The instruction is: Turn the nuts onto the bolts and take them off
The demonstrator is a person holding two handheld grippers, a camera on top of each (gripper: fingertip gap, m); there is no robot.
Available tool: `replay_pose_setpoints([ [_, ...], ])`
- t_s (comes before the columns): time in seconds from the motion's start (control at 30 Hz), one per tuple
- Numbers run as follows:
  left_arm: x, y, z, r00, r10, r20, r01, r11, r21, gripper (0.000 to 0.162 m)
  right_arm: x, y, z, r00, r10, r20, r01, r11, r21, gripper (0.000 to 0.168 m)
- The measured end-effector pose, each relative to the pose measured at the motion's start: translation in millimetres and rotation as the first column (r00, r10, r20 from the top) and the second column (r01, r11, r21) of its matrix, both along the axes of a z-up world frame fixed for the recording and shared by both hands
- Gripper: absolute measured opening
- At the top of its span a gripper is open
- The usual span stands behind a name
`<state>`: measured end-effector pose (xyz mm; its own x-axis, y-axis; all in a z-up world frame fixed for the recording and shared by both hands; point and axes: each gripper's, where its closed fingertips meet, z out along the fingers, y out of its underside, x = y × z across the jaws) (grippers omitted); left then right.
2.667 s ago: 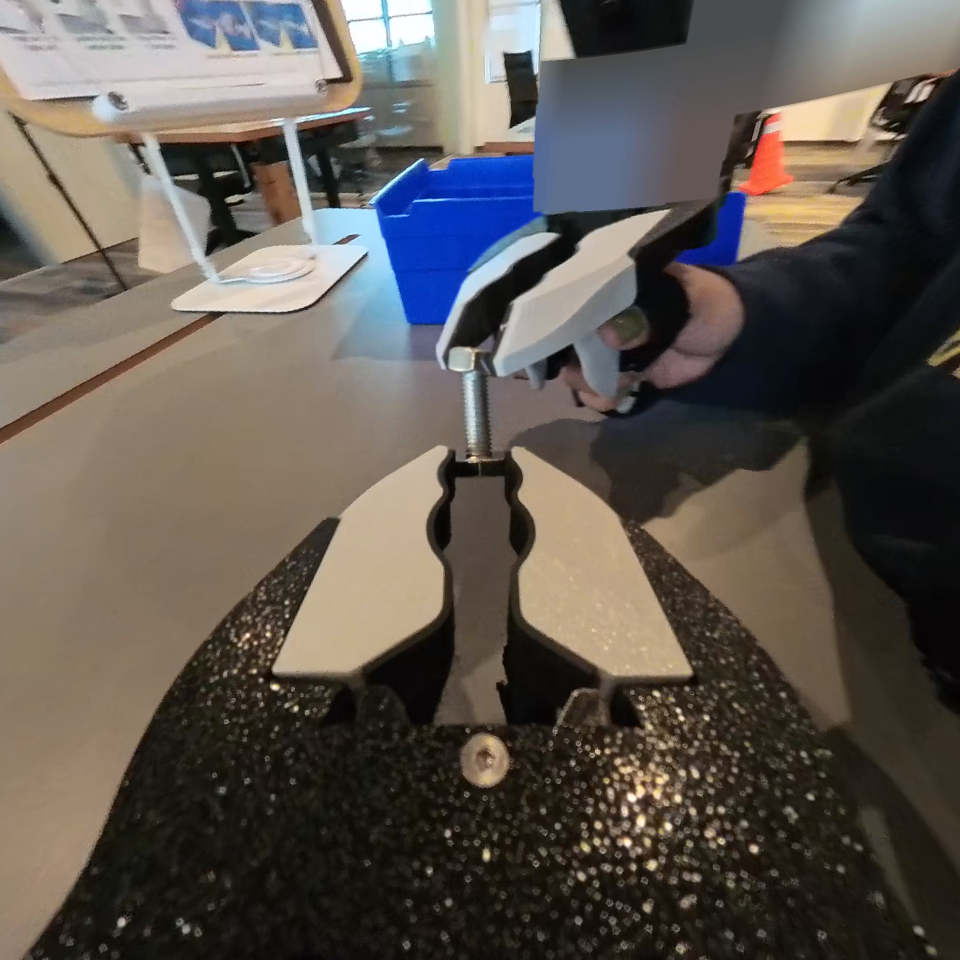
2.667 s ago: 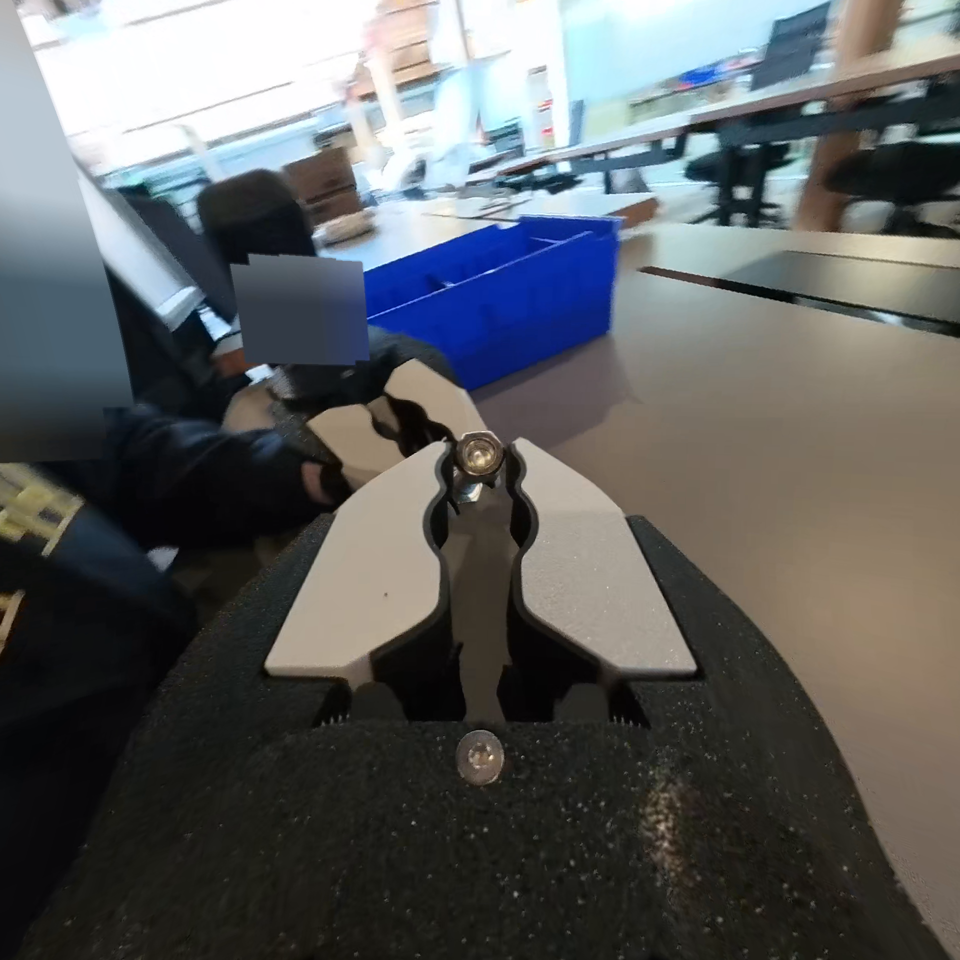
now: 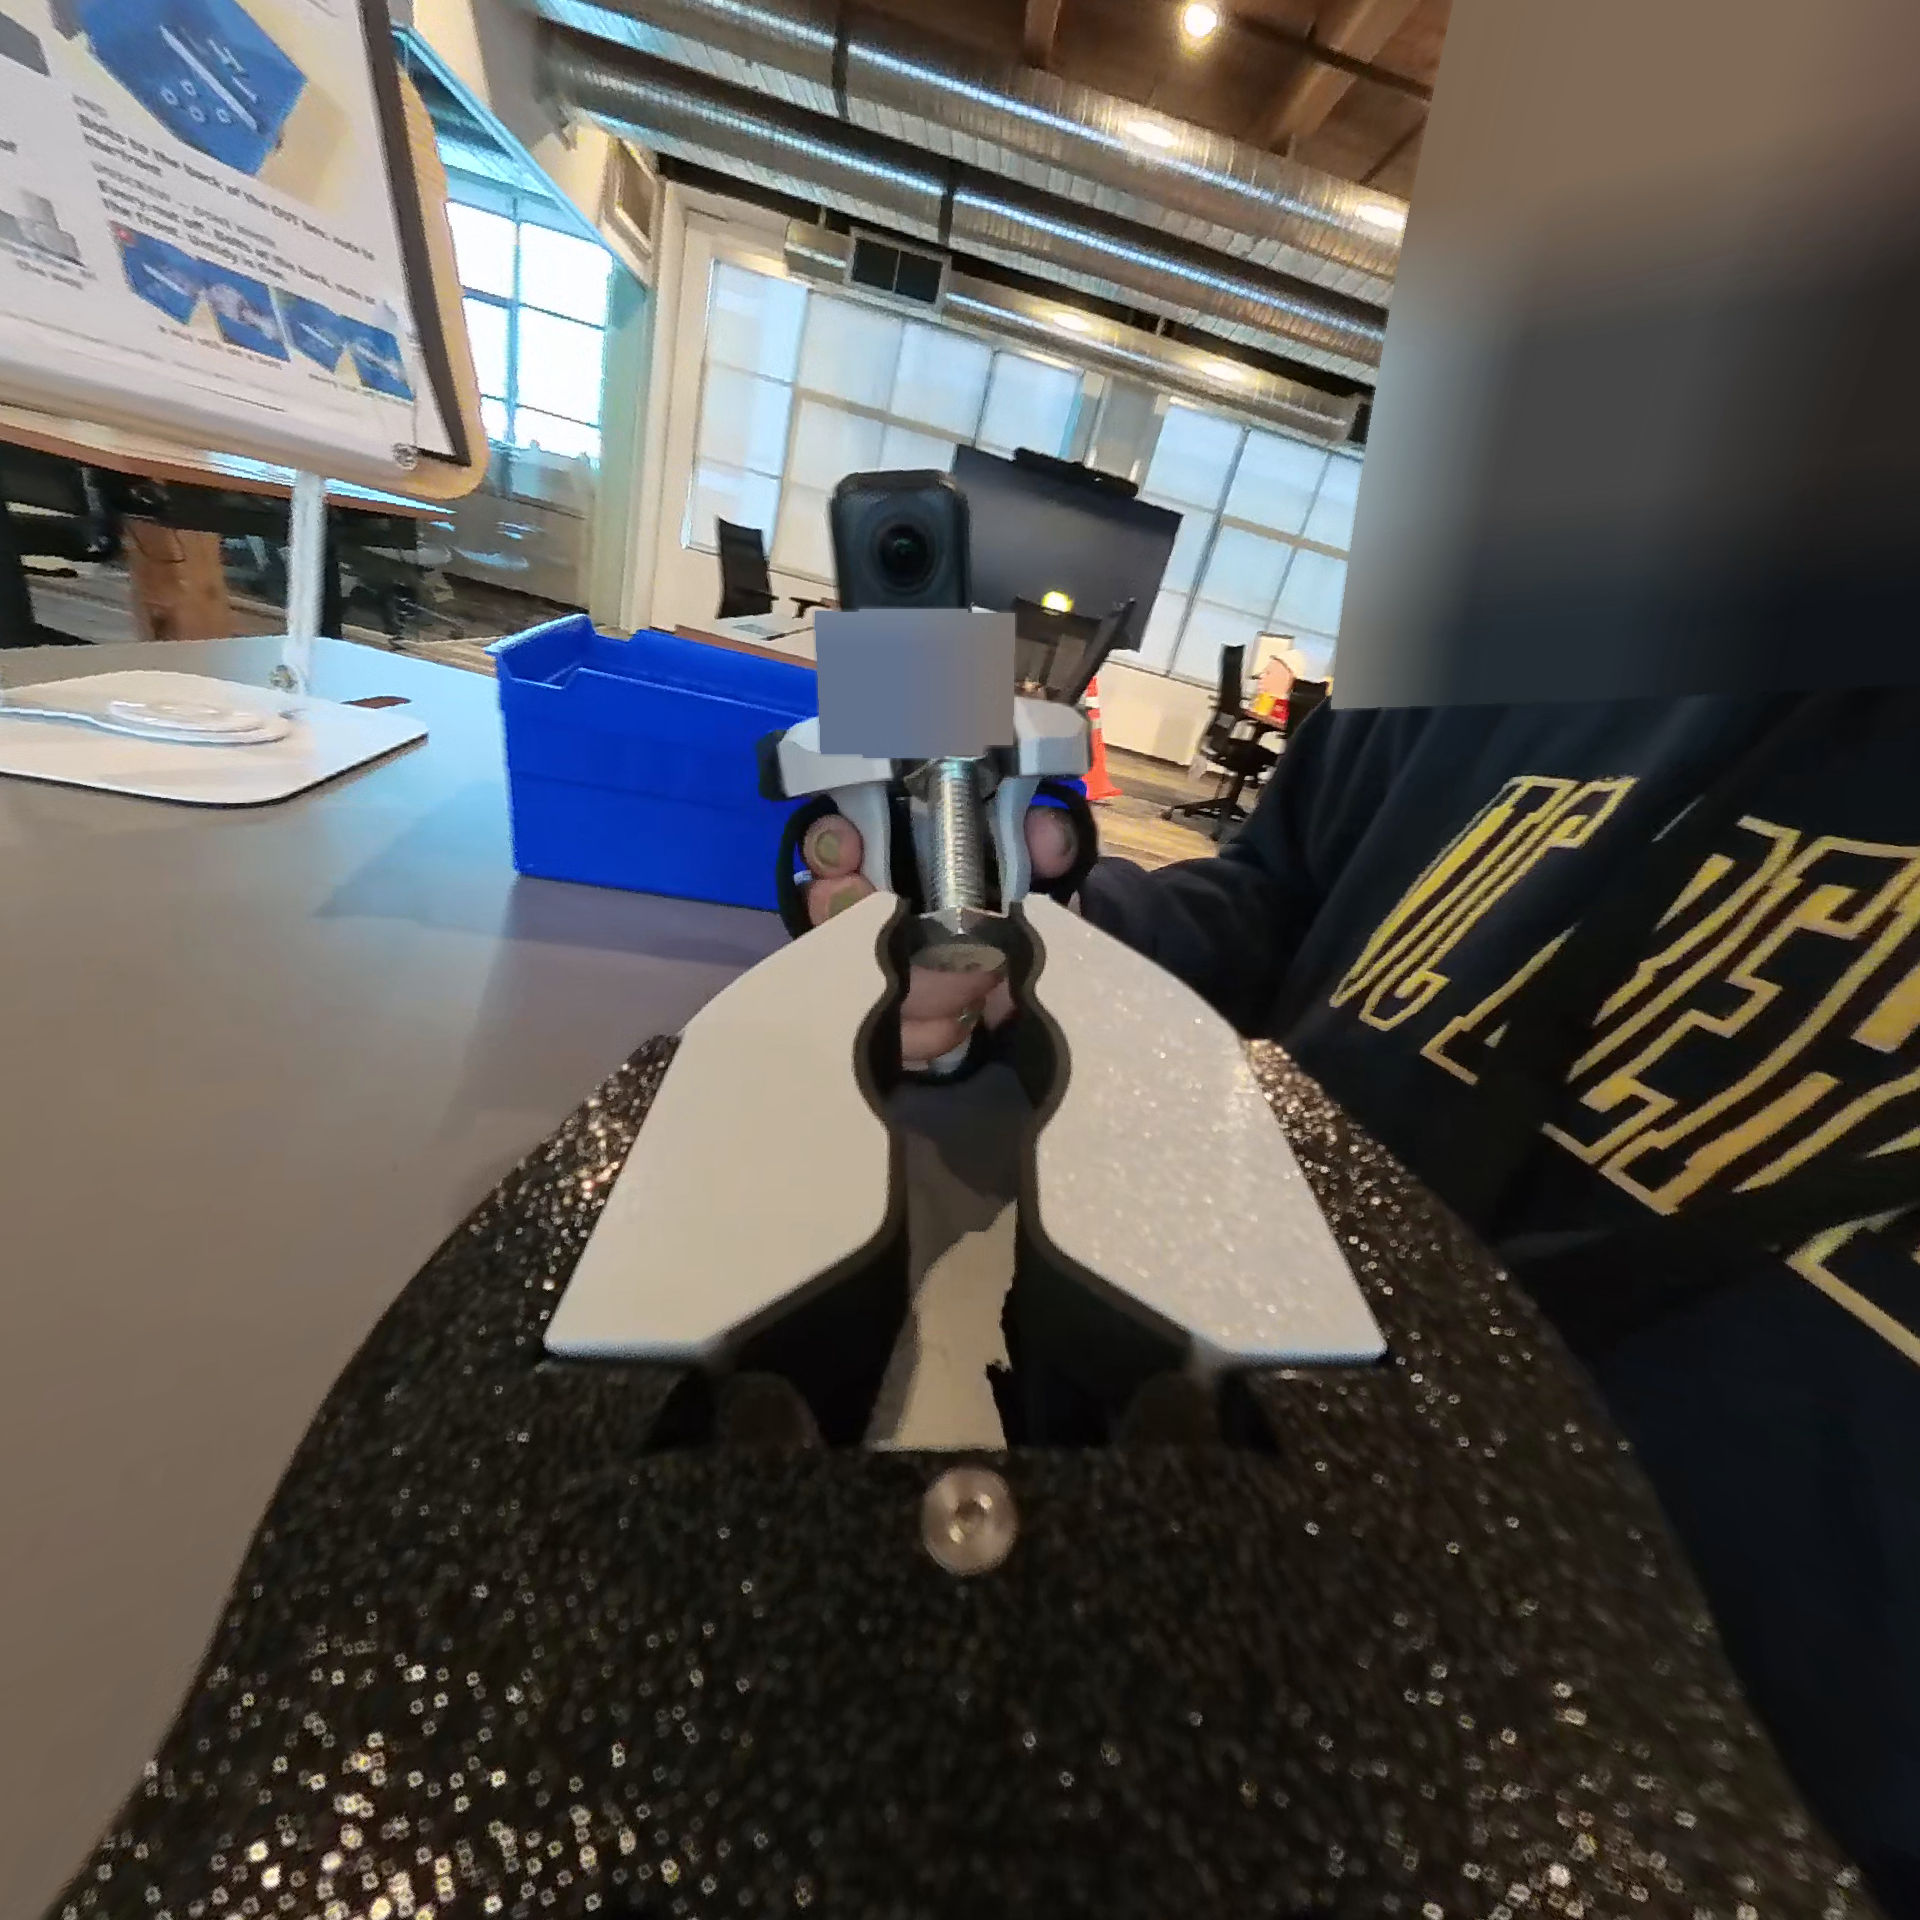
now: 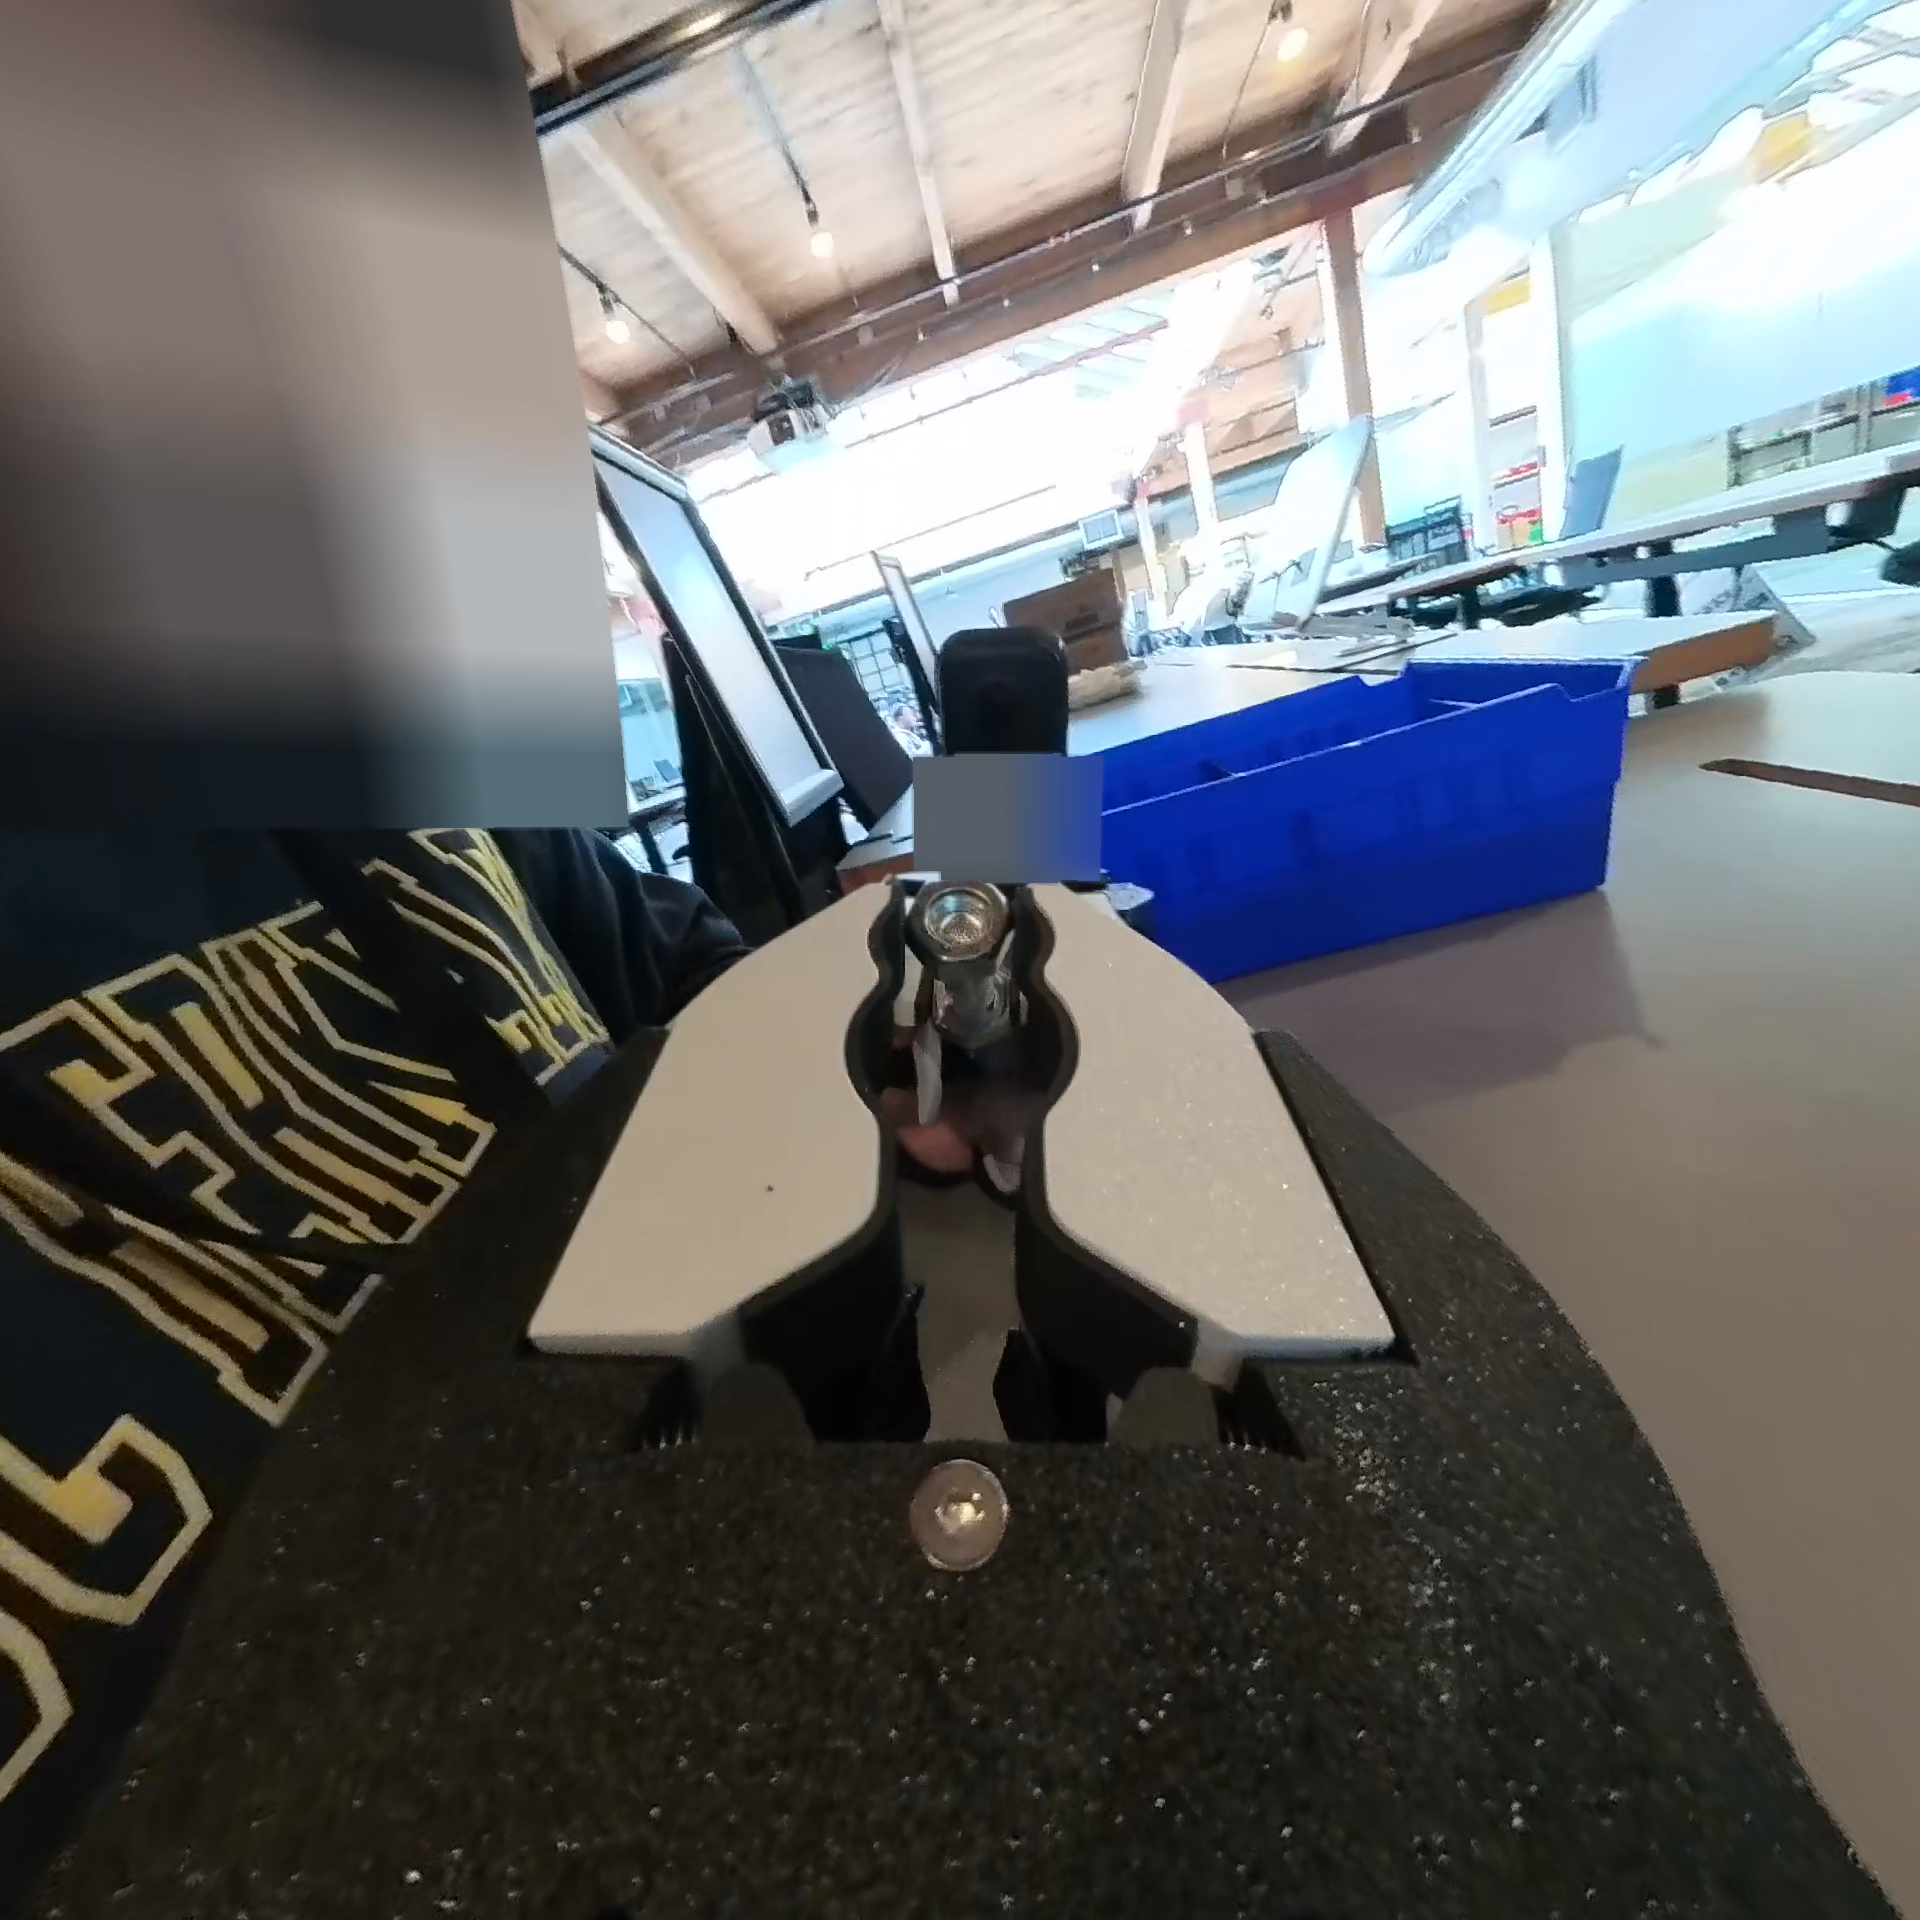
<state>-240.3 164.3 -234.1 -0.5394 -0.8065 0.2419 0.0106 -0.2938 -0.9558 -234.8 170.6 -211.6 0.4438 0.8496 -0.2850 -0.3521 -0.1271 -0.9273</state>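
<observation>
The two grippers are meeting tip to tip above a smooth grey table (image 3: 260, 1039). The left gripper (image 3: 954, 920), with pale grainy fingers (image 3: 790, 1122) edged in wavy black pads on a sparkly black body, is pinching the tip of a shiny threaded steel bolt (image 3: 951, 842). The bolt is running straight away from it into the right gripper (image 3: 951, 774), which a hand (image 3: 842, 862) is gripping. In the right wrist view, the right gripper (image 4: 956, 925) is clamping a bright hexagonal nut (image 4: 956, 925), its round bore facing the lens, with the bolt's hex head (image 4: 971, 1003) lying just below between the pads. A glossy blue plastic bin (image 4: 1382, 821) is sitting on the table nearby. A person in a dark sweatshirt (image 3: 1558, 987) with yellow print is standing close.
</observation>
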Motion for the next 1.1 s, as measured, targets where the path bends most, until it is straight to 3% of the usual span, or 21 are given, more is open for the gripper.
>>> replay_pose_setpoints([
  [0.1,0.7,3.2,-0.3,1.0,0.023,-0.002,-0.023,1.0,0.001,0.017,1.8,4.3,-1.1,0.999,-0.028,0.024,0.028,1.0,-0.009,0.019],
  [0.2,1.8,9.1,1.0,0.997,0.076,0.009,-0.076,0.997,0.003,0.017,2.3,9.9,0.9,0.988,-0.147,0.05,0.148,0.989,-0.011,0.019],
  [0.33,2.7,11.2,2.5,0.99,0.137,0.027,-0.138,0.99,0.024,0.017,4.3,13.2,3.1,0.939,-0.343,-0.022,0.342,0.939,-0.037,0.019],
  [0.43,3.6,8.5,2.0,0.99,0.141,0.029,-0.142,0.989,0.042,0.017,4.7,10.9,4.2,0.912,-0.408,-0.047,0.405,0.913,-0.051,0.019],
  [1.1,2.9,21.8,-2.8,0.989,0.151,-0.01,-0.15,0.989,0.013,0.017,9.0,14.9,1.9,0.938,-0.345,0.041,0.346,0.938,-0.011,0.031],
])
